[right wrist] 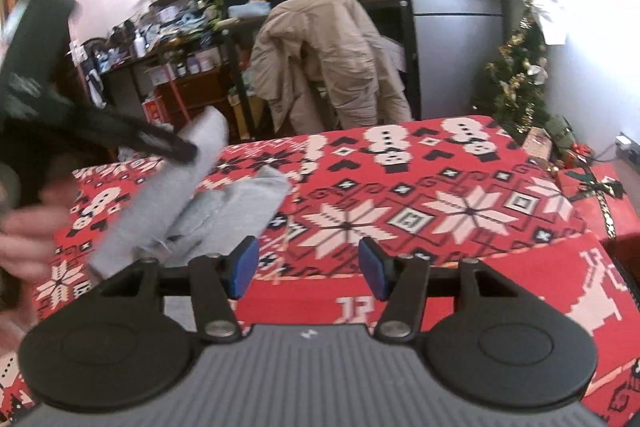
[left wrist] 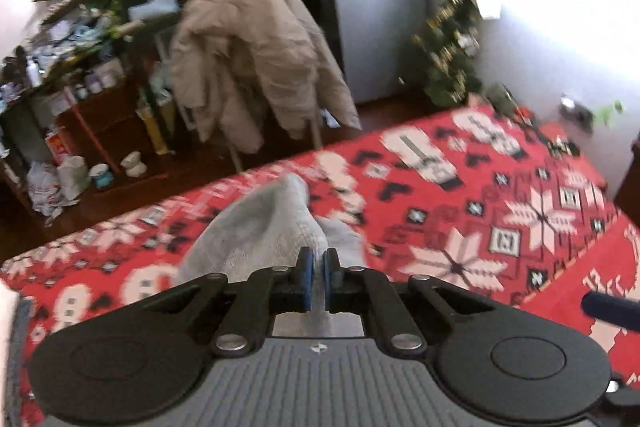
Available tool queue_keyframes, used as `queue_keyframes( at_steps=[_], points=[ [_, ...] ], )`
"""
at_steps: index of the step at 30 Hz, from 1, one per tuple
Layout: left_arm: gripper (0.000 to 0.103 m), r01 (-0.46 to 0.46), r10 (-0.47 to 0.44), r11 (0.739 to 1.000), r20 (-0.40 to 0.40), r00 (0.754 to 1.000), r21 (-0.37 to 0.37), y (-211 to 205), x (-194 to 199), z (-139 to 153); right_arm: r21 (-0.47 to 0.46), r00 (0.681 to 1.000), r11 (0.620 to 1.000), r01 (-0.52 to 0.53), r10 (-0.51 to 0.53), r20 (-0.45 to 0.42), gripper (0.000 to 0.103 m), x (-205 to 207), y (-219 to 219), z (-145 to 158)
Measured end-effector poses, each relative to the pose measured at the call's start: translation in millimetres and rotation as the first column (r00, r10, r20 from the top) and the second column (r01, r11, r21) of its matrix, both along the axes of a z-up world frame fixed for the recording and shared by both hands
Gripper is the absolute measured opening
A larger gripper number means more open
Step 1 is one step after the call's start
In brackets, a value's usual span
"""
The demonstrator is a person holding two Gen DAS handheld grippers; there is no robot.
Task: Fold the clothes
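A grey garment (right wrist: 160,199) is pinched by the left hand-held gripper (left wrist: 316,267) and lifted, partly resting on the red-covered surface (right wrist: 440,163); the right hand-held gripper (right wrist: 308,267) is held wide, empty, probably for another edge.

My left gripper (left wrist: 316,267) and right gripper (right wrist: 308,267) look alike: black linkage arms with silver pivot screws, blue pads (right wrist: 243,269) on the fingers, round black discs beside a ribbed grey body.

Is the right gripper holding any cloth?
No. The right gripper is open and empty over the red blanket; the grey cloth is pinched by the left gripper.
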State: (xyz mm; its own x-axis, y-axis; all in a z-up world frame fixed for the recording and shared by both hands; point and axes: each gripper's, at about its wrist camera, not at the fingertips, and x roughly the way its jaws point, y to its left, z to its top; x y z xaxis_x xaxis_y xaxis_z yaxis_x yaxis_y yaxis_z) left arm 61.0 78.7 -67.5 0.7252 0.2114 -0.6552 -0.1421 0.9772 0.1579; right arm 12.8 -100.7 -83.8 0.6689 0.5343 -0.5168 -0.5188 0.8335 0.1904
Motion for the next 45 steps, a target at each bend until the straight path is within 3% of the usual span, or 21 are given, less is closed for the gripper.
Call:
queue_keyframes(
  at_steps=[3,6,8,12,17,19,21,24,25,26,27,31,34,35,37,42,45],
  points=[
    [0.007,0.018,-0.019,0.999,-0.049,0.999,-0.030,-7.2,12.0,-20.0,0.017,1.000,1.000,0.022,-0.022,-0.012,0.060,3.0,-12.0,-2.9],
    [0.013,0.046,-0.051,0.993,-0.038,0.998,-0.111,-2.8,1.8,-14.9,0.026,0.999,0.999,0.033,-0.032,-0.024,0.060,3.7,-17.7,-6.5],
    [0.034,0.068,-0.067,0.986,0.010,0.998,-0.150,4.7,-16.1,-1.8,0.035,0.999,0.999,0.031,-0.029,-0.035,0.061,5.3,-17.4,-8.8],
    [0.035,0.054,-0.045,0.983,0.055,0.997,-0.175,28.8,-48.6,16.9,0.086,0.995,0.996,0.013,-0.004,-0.099,0.062,15.5,-8.6,-10.4],
    [0.035,-0.023,0.027,0.980,0.013,1.000,-0.200,66.4,-67.3,12.1,0.211,0.970,0.977,-0.035,0.084,-0.228,0.061,38.5,15.1,-13.7],
    [0.035,-0.057,0.055,0.974,-0.013,0.998,-0.220,80.6,-72.2,6.5,0.260,0.944,0.964,-0.061,0.141,-0.300,0.054,45.2,27.0,-20.7],
    [0.035,-0.079,0.074,0.966,-0.029,0.997,-0.248,91.9,-78.0,1.4,0.299,0.910,0.952,-0.069,0.182,-0.372,0.040,46.4,36.5,-30.6],
    [0.035,-0.090,0.079,0.956,-0.050,0.996,-0.281,100.6,-84.7,-6.0,0.326,0.880,0.943,-0.064,0.208,-0.427,0.035,43.7,43.7,-39.0],
    [0.035,-0.087,0.074,0.954,-0.055,0.996,-0.287,100.9,-86.2,-7.9,0.333,0.873,0.941,-0.062,0.213,-0.440,0.030,42.3,45.5,-41.1],
    [0.035,-0.084,0.070,0.952,-0.059,0.996,-0.294,101.2,-87.7,-9.8,0.339,0.865,0.939,-0.059,0.218,-0.452,0.011,40.9,47.3,-43.2],
    [0.035,-0.080,0.065,0.951,-0.060,0.996,-0.298,100.3,-89.3,-10.3,0.346,0.857,0.937,-0.056,0.223,-0.465,0.006,39.6,49.1,-45.3],
    [0.035,-0.051,0.042,0.953,-0.039,0.998,-0.300,94.8,-92.8,-6.6,0.369,0.828,0.928,-0.048,0.244,-0.505,0.006,33.7,56.1,-51.7],
    [0.035,-0.034,0.023,0.955,-0.042,0.999,-0.296,91.5,-90.0,-7.7,0.301,0.854,0.951,-0.075,0.216,-0.473,0.006,30.0,62.9,-51.6],
    [0.035,-0.033,0.020,0.957,-0.050,0.999,-0.289,90.5,-87.9,-9.8,0.278,0.847,0.958,-0.072,0.206,-0.490,0.007,32.2,64.1,-56.3],
    [0.035,-0.037,0.020,0.959,-0.061,0.998,-0.282,91.1,-84.6,-13.2,0.262,0.825,0.964,-0.054,0.191,-0.532,0.013,36.2,64.8,-63.8],
    [0.035,-0.055,0.042,0.943,-0.047,0.998,-0.328,106.8,-77.1,-12.2,0.315,0.865,0.948,-0.051,0.199,-0.460,0.035,45.3,56.6,-43.7],
    [0.035,-0.073,0.057,0.928,-0.055,0.997,-0.364,118.5,-64.7,-14.3,0.350,0.865,0.937,-0.017,0.189,-0.465,0.035,73.3,57.1,-35.9]
  ],
)
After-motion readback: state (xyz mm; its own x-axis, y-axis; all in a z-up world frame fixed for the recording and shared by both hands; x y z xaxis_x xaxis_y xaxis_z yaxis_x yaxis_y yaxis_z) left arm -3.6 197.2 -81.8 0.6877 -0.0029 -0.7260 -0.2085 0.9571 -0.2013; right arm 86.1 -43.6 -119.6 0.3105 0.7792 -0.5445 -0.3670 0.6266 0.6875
